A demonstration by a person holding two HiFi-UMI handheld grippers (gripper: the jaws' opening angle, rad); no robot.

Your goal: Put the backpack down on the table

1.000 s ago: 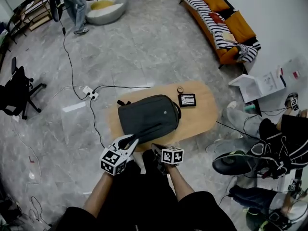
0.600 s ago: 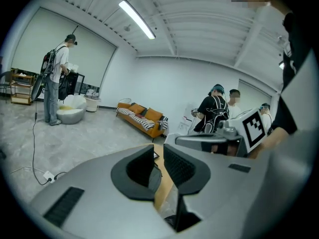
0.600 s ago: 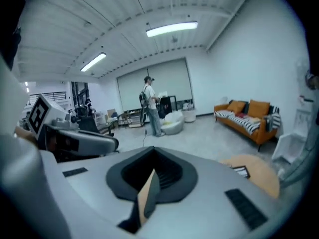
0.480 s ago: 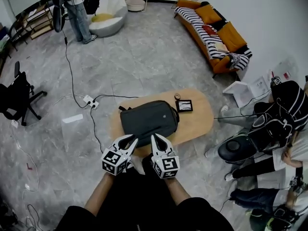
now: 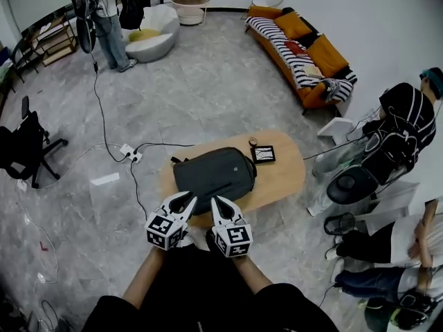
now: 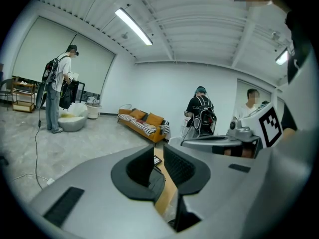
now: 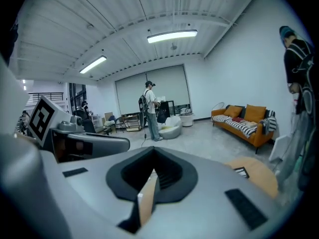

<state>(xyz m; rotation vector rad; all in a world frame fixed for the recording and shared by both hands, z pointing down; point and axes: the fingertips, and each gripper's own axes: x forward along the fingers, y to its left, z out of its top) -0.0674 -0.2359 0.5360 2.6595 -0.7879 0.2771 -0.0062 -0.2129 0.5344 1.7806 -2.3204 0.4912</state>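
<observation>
The dark grey backpack (image 5: 211,171) lies flat on the oval wooden table (image 5: 285,175), straps toward the left. Both grippers hover side by side just short of the table's near edge, touching nothing. My left gripper (image 5: 185,198) shows a narrow gap between its jaws, and nothing is in that gap. In the left gripper view (image 6: 158,151) a strip of the backpack (image 6: 156,176) and the table (image 6: 166,190) shows through the gap. My right gripper (image 5: 215,201) is shut and empty, its tips meeting in the right gripper view (image 7: 152,151).
A small framed picture (image 5: 264,154) and a small round object (image 5: 253,142) sit on the table beyond the backpack. A power strip with cables (image 5: 130,152) lies on the floor at left. Seated people (image 5: 398,126) are at right, an orange sofa (image 5: 294,43) behind, an office chair (image 5: 24,147) far left.
My right gripper has risen and rolled upright, and now sits level beside the left one. The left gripper shifted slightly up. The backpack has stayed still on the table.
</observation>
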